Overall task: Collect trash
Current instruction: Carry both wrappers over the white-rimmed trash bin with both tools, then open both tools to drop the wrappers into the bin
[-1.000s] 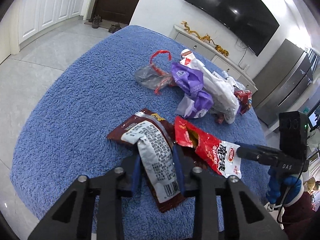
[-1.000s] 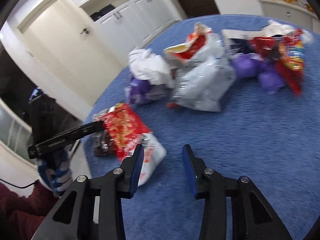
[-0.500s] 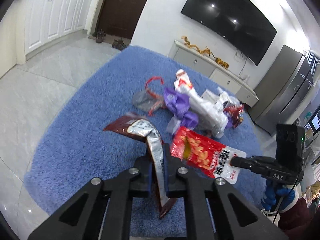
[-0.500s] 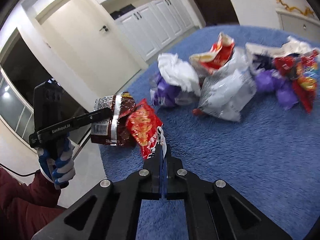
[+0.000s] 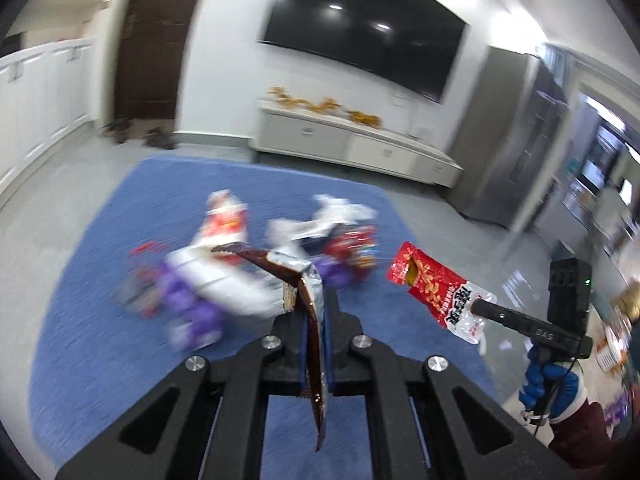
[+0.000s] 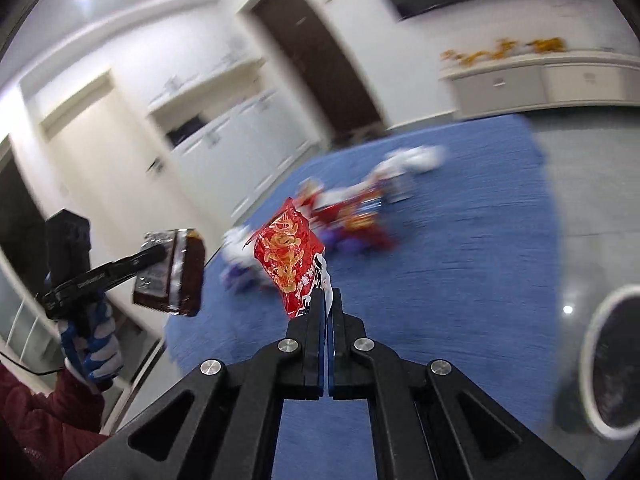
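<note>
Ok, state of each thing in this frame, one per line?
left tool: shut on the brown wrapper
brown wrapper: pinched, lifted off the rug, hanging folded
right tool: shut on the red snack bag
red snack bag: pinched at its white end, held in the air
trash pile: lying on the blue rug, blurred
dark door: closed
TV: off

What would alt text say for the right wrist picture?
The right gripper, jaws shut, pinches a red snack wrapper above a blue rug. On the left, the left gripper holds a brown wrapper; more blurred trash lies on the rug.
</note>
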A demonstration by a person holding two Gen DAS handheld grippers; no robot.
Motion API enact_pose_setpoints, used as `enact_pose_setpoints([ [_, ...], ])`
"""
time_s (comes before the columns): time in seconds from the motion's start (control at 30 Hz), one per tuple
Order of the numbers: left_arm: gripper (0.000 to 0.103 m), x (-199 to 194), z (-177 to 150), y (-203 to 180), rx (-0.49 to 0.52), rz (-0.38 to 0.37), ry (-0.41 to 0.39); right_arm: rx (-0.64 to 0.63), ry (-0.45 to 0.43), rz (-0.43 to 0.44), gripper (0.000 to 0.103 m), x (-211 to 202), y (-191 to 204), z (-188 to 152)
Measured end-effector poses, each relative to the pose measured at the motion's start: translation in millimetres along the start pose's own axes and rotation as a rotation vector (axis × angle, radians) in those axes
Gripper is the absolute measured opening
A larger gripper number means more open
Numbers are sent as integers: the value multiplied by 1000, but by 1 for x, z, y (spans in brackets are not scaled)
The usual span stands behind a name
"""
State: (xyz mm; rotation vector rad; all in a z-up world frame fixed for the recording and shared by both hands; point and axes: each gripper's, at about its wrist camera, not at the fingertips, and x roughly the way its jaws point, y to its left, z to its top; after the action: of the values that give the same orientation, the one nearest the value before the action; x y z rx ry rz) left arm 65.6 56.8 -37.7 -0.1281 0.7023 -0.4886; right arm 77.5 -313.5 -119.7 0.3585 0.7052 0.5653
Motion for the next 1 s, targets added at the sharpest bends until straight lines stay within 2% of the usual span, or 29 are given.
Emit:
enact_pose_setpoints([
  [0.13, 5, 54, 26, -70, 120, -105, 43, 87, -83, -142, 1, -50, -50, -9],
  [0.3, 5, 134, 43, -167, 257, -246, 129, 224, -141, -400, 1, -108, -117, -40],
  [0.4, 5, 180, 42, -215, 308, -316, 188, 304, -138, -562, 1, -135, -150, -67],
  [0.53, 6, 240, 37, -274, 340, -386, 281, 377, -96, -695, 1, -147, -181, -94],
  [0.7, 7, 304, 25, -322, 347, -415, 361, 416, -53, -771, 1, -145, -209, -103],
  [0.77, 7, 329, 20, -333, 332, -420, 400, 426, -32, -787, 2, -137, -230, -88],
  [0.87, 7, 352, 10, -340, 308, -417, 443, 443, -15, -804, 5, -124, -257, -94],
  [0.9, 9, 361, 8, -341, 298, -413, 460, 445, -10, -807, 9, -122, -260, -93],
  [0.93, 10, 368, 7, -341, 290, -412, 473, 448, 0, -813, 21, -117, -262, -96],
  [0.97, 13, 374, 6, -340, 282, -408, 486, 451, 7, -817, 27, -115, -264, -96],
  [1.0, 25, 376, 4, -341, 276, -403, 490, 452, 16, -822, 33, -113, -264, -98],
])
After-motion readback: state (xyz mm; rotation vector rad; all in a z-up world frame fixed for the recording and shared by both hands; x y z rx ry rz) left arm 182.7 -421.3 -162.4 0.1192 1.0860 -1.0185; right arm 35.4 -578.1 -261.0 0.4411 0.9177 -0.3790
